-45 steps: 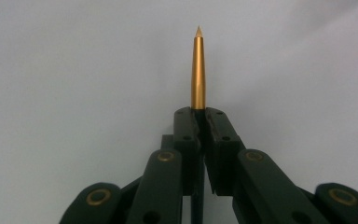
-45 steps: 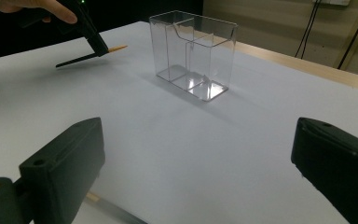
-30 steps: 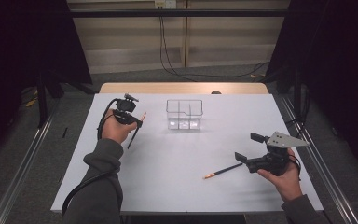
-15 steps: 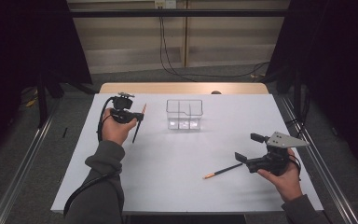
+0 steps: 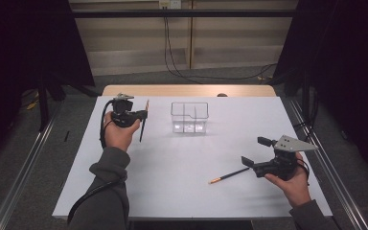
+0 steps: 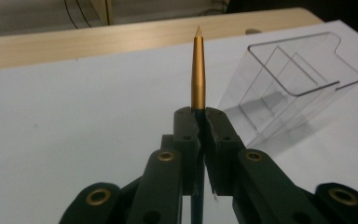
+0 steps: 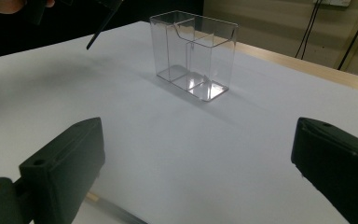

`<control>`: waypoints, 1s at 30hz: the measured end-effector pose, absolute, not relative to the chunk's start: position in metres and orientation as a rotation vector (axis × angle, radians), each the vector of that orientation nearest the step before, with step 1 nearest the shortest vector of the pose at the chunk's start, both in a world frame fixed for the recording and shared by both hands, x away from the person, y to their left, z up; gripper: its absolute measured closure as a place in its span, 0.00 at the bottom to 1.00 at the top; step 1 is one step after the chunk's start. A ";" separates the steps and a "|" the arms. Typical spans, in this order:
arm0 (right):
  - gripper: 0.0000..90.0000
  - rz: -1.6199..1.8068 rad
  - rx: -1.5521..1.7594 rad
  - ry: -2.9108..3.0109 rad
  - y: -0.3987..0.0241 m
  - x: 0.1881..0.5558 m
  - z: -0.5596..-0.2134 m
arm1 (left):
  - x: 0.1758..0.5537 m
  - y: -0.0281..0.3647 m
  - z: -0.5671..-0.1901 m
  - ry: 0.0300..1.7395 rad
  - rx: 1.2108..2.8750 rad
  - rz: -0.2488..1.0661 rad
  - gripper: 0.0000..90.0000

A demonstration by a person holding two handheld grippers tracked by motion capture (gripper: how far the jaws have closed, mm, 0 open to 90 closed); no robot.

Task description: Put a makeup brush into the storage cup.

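White covering spreads over the table (image 5: 172, 182), wooden at its far edge; no readable writing anywhere. One clear divided container (image 5: 189, 117) stands mid-table. Two pencils: the left gripper (image 6: 198, 122) pinches one pencil (image 6: 198, 70) upright beside the container; the second pencil (image 5: 228, 176) lies just before the right gripper (image 5: 256, 152), jaws spread, probably not touching it.

Gripped upright pencil (image 6: 198, 70); empty clear organizer (image 5: 189, 117)
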State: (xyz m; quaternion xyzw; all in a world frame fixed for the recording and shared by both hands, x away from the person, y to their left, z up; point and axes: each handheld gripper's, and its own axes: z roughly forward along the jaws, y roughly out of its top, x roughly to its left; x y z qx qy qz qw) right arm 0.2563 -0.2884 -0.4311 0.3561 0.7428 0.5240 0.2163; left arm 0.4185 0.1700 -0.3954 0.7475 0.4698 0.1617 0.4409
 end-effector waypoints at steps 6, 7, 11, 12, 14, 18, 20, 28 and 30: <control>0.02 1.456 0.986 2.057 -0.289 0.257 -0.431 | 0.412 0.175 -0.391 1.139 1.724 0.471 0.93; 0.02 1.456 0.988 2.056 -0.289 0.257 -0.432 | 0.412 0.176 -0.390 1.137 1.710 0.475 0.93; 0.02 1.454 0.979 2.062 -0.288 0.256 -0.431 | 0.409 0.178 -0.388 1.119 1.664 0.500 0.93; 0.02 1.453 0.978 2.064 -0.288 0.256 -0.431 | 0.409 0.178 -0.388 1.107 1.649 0.500 0.93; 0.02 1.452 0.975 2.063 -0.288 0.256 -0.431 | 0.408 0.178 -0.388 1.103 1.632 0.509 0.93; 0.02 1.455 0.976 2.061 -0.288 0.256 -0.431 | 0.407 0.180 -0.388 1.076 1.593 0.508 0.93; 0.02 1.455 0.979 2.061 -0.288 0.256 -0.431 | 0.406 0.180 -0.388 1.063 1.575 0.515 0.93; 0.02 1.463 0.979 2.065 -0.287 0.256 -0.432 | 0.404 0.177 -0.384 1.043 1.549 0.515 0.93; 0.02 1.467 0.975 2.066 -0.287 0.257 -0.432 | 0.405 0.177 -0.383 1.031 1.548 0.507 0.93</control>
